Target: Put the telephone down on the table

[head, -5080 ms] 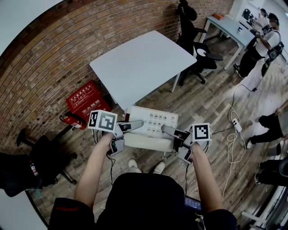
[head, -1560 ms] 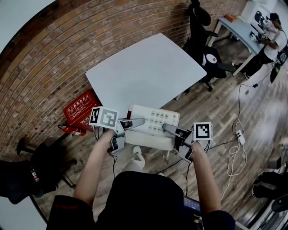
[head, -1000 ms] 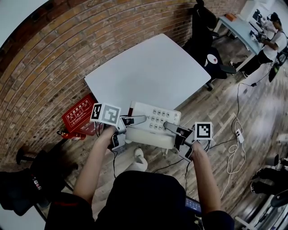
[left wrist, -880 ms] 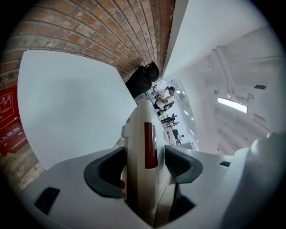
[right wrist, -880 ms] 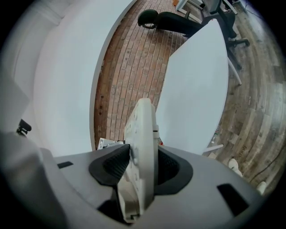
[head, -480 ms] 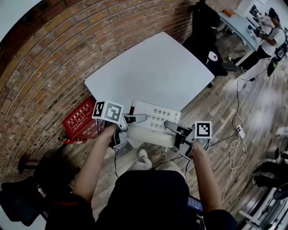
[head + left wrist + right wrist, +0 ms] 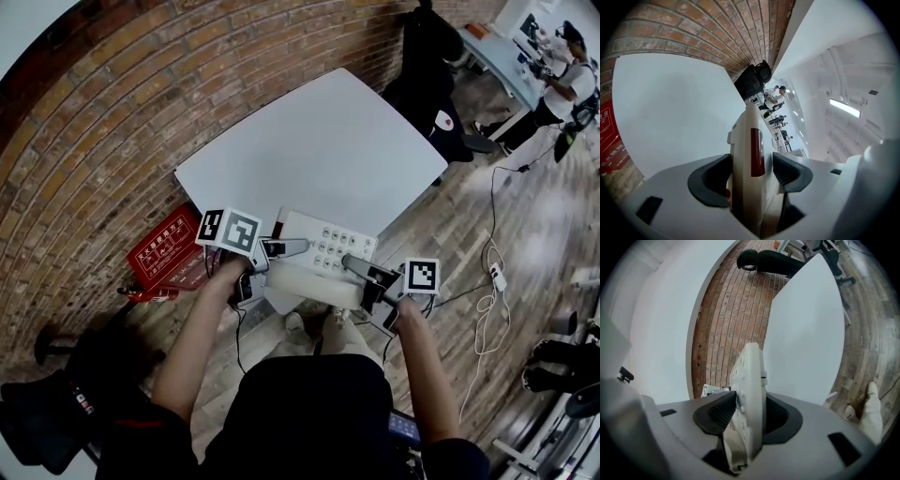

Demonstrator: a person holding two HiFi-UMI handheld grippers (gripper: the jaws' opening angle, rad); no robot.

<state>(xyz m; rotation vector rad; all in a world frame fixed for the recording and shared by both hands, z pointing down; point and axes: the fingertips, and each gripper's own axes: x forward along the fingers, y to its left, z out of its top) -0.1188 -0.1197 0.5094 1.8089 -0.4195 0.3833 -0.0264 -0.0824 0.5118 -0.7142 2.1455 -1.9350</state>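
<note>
worktop [image 7: 309,150]: white and bare. It fills more of the head view than in the earlier frames, and its near edge has come right up to the phone, so the person has closed in on it.
telephone [image 7: 323,253]: cream desk phone, keypad up, carried roughly level between both tools. Its far edge now overlaps the worktop's near edge. In the earlier frames it hung over the wood floor [image 7: 450,234], well short of the worktop.
task meaning: the carry looks nearly done, but the put-down has not happened. My read is that the phone still has to go further in over the worktop and then down.
left tool [image 7: 281,247]: clamped on the phone's left side. In the left gripper view the body stands edge-on between the pads.
right tool [image 7: 361,270]: clamped on the phone's right side, with one pad on the keypad face and the other on the underside.
grip change: none seen, both tools hold the phone as in the earlier frames.
hidden, underside: no view shows the phone's bottom, so I can't tell whether it touches the worktop edge or is above it.
hidden, worktop edge: the part of the near edge behind the phone and tools is covered.
hard to make out: key labels are too small to read, and handset and cord can't be told apart from the body.
red strip [image 7: 756,152]: sits on the phone's side, what it is isn't clear.
</note>
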